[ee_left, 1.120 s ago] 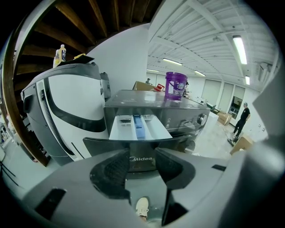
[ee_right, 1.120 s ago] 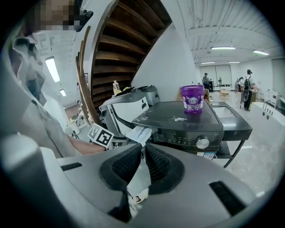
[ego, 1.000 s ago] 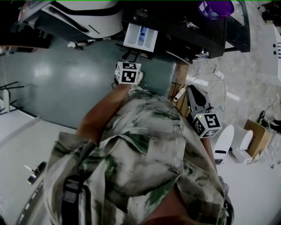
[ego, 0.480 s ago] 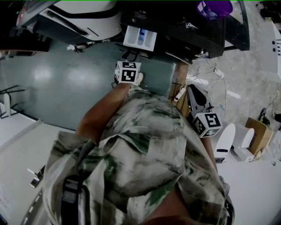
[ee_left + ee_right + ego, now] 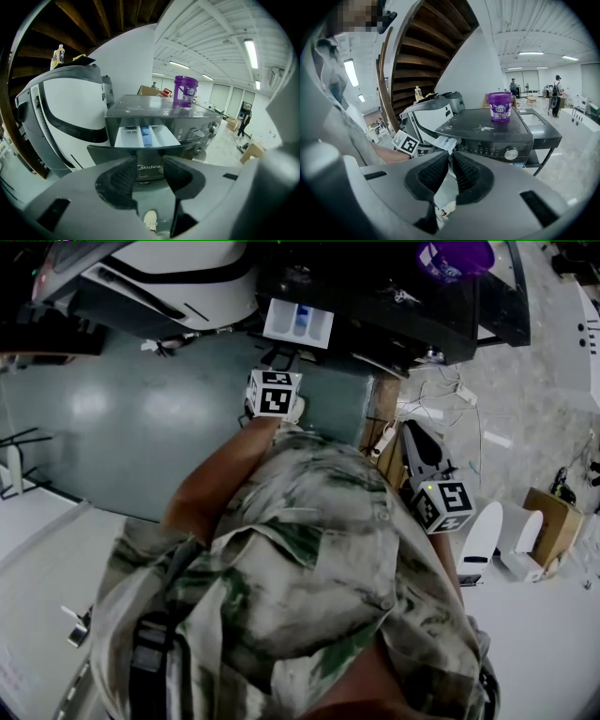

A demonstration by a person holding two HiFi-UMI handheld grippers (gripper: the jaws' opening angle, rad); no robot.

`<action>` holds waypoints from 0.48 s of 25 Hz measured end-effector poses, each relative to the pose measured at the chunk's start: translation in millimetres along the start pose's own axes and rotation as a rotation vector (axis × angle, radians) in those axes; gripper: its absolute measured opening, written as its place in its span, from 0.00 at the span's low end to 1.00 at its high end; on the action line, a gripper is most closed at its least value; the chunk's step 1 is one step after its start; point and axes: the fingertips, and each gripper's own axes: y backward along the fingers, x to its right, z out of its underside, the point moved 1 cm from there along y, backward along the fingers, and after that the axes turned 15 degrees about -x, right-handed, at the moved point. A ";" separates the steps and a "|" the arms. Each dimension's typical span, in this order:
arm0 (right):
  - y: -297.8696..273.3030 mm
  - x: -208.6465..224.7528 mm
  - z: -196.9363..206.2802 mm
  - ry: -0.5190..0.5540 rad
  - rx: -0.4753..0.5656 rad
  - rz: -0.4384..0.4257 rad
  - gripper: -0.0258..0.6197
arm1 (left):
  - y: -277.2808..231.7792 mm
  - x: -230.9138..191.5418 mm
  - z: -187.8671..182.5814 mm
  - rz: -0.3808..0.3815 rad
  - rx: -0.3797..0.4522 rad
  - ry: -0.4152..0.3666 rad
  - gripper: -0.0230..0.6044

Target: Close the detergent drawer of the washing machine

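Note:
The white detergent drawer (image 5: pixel 300 322) stands pulled out of the dark washing machine (image 5: pixel 403 310), its blue-centred compartments showing. In the left gripper view the drawer (image 5: pixel 145 137) is straight ahead, a short way beyond and slightly above my left gripper (image 5: pixel 150 171), which is open with nothing between its pads. In the head view the left gripper (image 5: pixel 284 360) hovers just below the drawer front. My right gripper (image 5: pixel 412 442) hangs off to the right, away from the machine, its jaws together. From the right gripper view, that gripper (image 5: pixel 451 172) is shut and empty, with the drawer (image 5: pixel 443 143) behind it.
A purple bucket (image 5: pixel 185 91) sits on top of the washing machine. A white-and-grey machine (image 5: pixel 70 117) stands right beside it on the left. Cables, white parts (image 5: pixel 483 540) and a cardboard box (image 5: pixel 551 531) lie on the floor at right. A wooden staircase (image 5: pixel 426 51) rises behind.

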 end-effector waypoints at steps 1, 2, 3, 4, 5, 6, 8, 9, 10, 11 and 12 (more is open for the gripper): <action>-0.1 -0.5 -0.5 -0.001 0.001 0.001 0.12 | -0.1 -0.3 -0.9 0.001 0.000 -0.001 0.33; -0.3 -0.9 -1.0 -0.003 0.001 0.002 0.12 | -0.3 -0.6 -1.8 0.001 0.000 -0.001 0.33; -0.8 -1.2 -1.1 -0.004 0.001 0.002 0.12 | -0.8 -0.9 -2.9 0.002 0.000 -0.002 0.33; -1.4 -1.3 -1.1 -0.005 0.001 0.003 0.12 | -1.4 -1.1 -4.2 0.002 0.001 -0.004 0.33; -2.1 -1.2 -1.1 -0.006 0.001 0.004 0.12 | -2.2 -1.2 -5.4 0.003 0.001 -0.006 0.33; -2.7 -1.0 -1.1 -0.008 0.002 0.005 0.12 | -3.0 -1.5 -6.5 0.003 0.001 -0.009 0.33; -3.5 -0.4 -1.7 -0.013 0.004 0.009 0.12 | -4.0 -2.2 -8.0 0.003 0.000 -0.011 0.33; -3.7 0.3 -2.3 -0.015 0.004 0.010 0.12 | -4.5 -2.3 -9.0 0.003 0.000 -0.012 0.33; -3.9 1.1 -3.1 -0.015 0.005 0.011 0.12 | -5.3 -2.3 -10.2 0.004 0.001 -0.013 0.33; -4.5 1.5 -4.1 -0.015 0.005 0.012 0.12 | -6.2 -2.4 -11.7 0.004 0.001 -0.013 0.33; -5.2 1.3 -5.1 -0.017 0.004 0.011 0.12 | -7.1 -2.8 -13.2 0.004 0.002 -0.013 0.33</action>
